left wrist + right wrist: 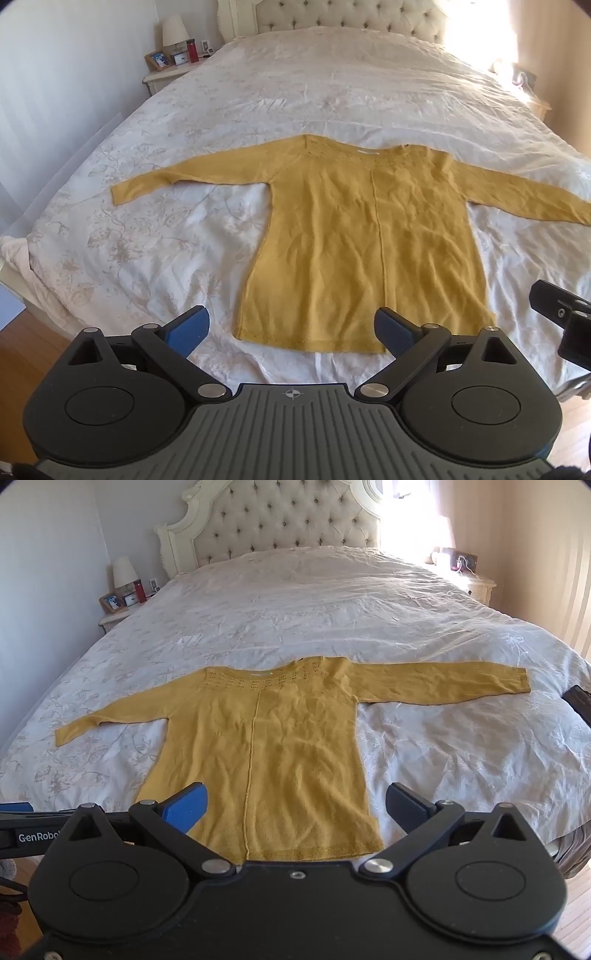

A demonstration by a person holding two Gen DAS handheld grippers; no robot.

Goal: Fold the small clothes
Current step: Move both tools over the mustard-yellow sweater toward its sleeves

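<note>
A mustard-yellow long-sleeved sweater (362, 236) (266, 753) lies flat on the bed, both sleeves spread out sideways and its hem toward me. In the left wrist view my left gripper (291, 328) hangs open above the hem's left part, blue pads wide apart and holding nothing. In the right wrist view my right gripper (295, 805) is open too, over the hem's right half, with nothing between its fingers. The right gripper's black body (565, 321) shows at the right edge of the left wrist view. The left gripper's arm (22, 830) shows at the left edge of the right wrist view.
The bed has a white floral bedspread (443, 746) and a tufted cream headboard (280, 520). A nightstand (162, 75) with a lamp, a photo frame and a red bottle stands at the left. Another nightstand (476, 585) stands at the right. Wooden floor (22, 354) lies beside the bed.
</note>
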